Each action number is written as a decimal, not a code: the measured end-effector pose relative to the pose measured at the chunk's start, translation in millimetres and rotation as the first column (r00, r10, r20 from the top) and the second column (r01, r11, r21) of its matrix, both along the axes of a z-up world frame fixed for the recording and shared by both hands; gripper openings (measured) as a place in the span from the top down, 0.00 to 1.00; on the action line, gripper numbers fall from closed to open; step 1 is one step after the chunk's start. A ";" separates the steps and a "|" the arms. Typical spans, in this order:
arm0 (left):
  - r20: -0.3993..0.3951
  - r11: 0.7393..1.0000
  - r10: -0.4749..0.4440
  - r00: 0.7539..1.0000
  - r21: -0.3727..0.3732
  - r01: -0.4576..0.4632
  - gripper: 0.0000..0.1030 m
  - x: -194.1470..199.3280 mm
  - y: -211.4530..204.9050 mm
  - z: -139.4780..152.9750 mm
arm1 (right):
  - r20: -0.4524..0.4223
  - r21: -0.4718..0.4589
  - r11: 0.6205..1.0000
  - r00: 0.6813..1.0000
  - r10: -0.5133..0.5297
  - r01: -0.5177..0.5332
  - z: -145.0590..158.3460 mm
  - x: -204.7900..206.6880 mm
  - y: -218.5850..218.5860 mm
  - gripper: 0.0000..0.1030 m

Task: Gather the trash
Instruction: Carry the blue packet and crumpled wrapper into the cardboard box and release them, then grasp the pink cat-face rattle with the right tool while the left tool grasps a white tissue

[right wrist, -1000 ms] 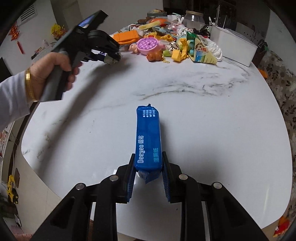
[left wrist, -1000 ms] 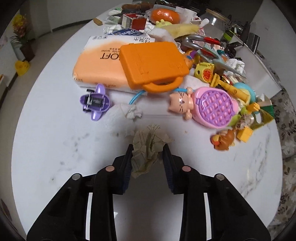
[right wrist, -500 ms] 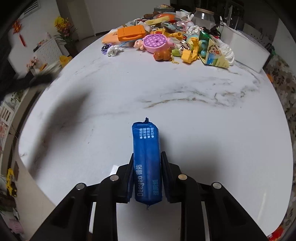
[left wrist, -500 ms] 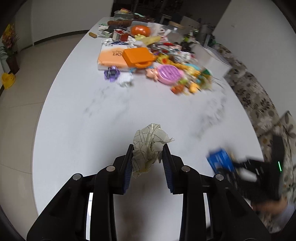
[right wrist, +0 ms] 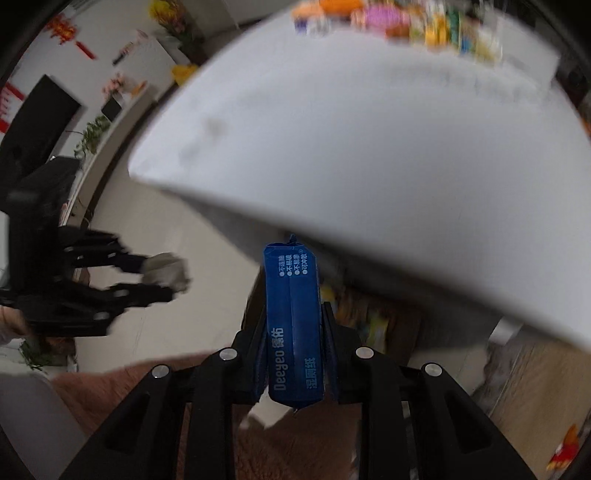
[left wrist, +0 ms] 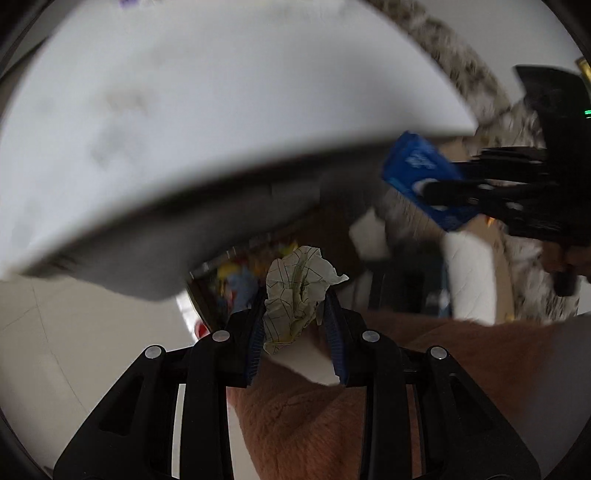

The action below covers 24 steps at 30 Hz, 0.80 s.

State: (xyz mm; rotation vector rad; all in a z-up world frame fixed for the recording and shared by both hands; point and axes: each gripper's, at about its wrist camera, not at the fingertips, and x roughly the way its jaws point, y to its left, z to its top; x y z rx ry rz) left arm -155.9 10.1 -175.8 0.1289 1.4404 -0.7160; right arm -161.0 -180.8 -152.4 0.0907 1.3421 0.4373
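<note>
A crumpled lined paper (left wrist: 295, 284) is pinched in my left gripper (left wrist: 295, 294), which points down past the front edge of the white marble table (left wrist: 184, 110). My right gripper (right wrist: 291, 310) is shut on a long blue wet-wipe packet (right wrist: 293, 332), also beyond the table edge (right wrist: 369, 147). In the left wrist view the blue packet (left wrist: 421, 177) and right gripper (left wrist: 443, 181) show at the right. The right wrist view has the left gripper (right wrist: 162, 277) with its paper (right wrist: 166, 271) at the left. Both views are blurred.
A pile of toys (right wrist: 406, 22) lies at the table's far end. Under the table edge sits a dark space with blurred colourful items (left wrist: 240, 280). A brown fuzzy surface (left wrist: 332, 424) fills the bottom of both views. Pale floor (left wrist: 55, 332) lies to the left.
Both grippers have pulled back from over the tabletop to beyond its front edge and tipped downward. Each keeps its hold, the left on the paper, the right on the blue packet.
</note>
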 end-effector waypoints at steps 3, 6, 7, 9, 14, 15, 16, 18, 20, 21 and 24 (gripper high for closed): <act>-0.028 1.000 0.017 0.999 0.024 -0.016 0.71 -0.5 -12.1 -65.8 | -0.081 0.006 0.999 0.996 -0.032 0.033 -59.5 -13.7 -0.5 0.75; -0.067 0.994 0.047 0.997 0.103 -0.040 0.68 7.9 -24.6 -139.0 | -0.133 -0.048 0.997 0.988 -0.074 0.068 -132.5 -10.7 -2.1 0.75; -0.084 0.990 0.070 0.994 0.131 -0.059 0.64 11.4 -27.0 -160.4 | -0.132 -0.062 0.995 0.987 -0.087 0.080 -147.4 -8.1 -3.3 0.74; -0.147 0.973 0.084 0.986 0.227 -0.049 0.36 16.3 -31.1 -210.9 | -0.150 -0.121 0.988 0.982 -0.117 0.099 -184.2 -2.2 -7.3 0.43; -0.300 0.895 0.084 0.950 0.441 0.060 0.30 1.2 -25.3 -296.6 | -0.232 -0.269 0.955 0.953 -0.192 0.127 -252.8 1.3 -19.6 0.27; -0.314 0.889 0.103 0.944 0.454 0.054 0.30 -0.4 -20.1 -304.2 | -0.251 -0.272 0.954 0.948 -0.196 0.125 -260.3 -0.3 -21.4 0.27; -0.318 0.885 0.123 0.940 0.464 0.042 0.30 -1.6 -15.9 -307.8 | -0.261 -0.283 0.951 0.944 -0.201 0.124 -264.4 -1.1 -22.5 0.27; -0.329 0.892 0.171 0.929 0.452 -0.004 0.29 -1.9 -8.1 -308.1 | -0.276 -0.282 0.951 0.938 -0.208 0.128 -268.7 -3.1 -25.0 0.27; -0.330 0.895 0.191 0.925 0.444 -0.027 0.26 -1.6 -5.3 -306.9 | -0.282 -0.277 0.952 0.937 -0.208 0.128 -265.7 -5.4 -25.8 0.26; -0.334 0.902 0.187 0.924 0.430 -0.028 0.26 -4.2 -3.1 -302.5 | -0.281 -0.268 0.955 0.938 -0.202 0.125 -262.2 -8.1 -24.5 0.25; -0.331 0.926 0.127 0.935 0.376 0.008 0.26 -11.8 -8.4 -274.6 | -0.270 -0.236 0.967 0.950 -0.158 0.094 -232.7 -10.5 -21.3 0.25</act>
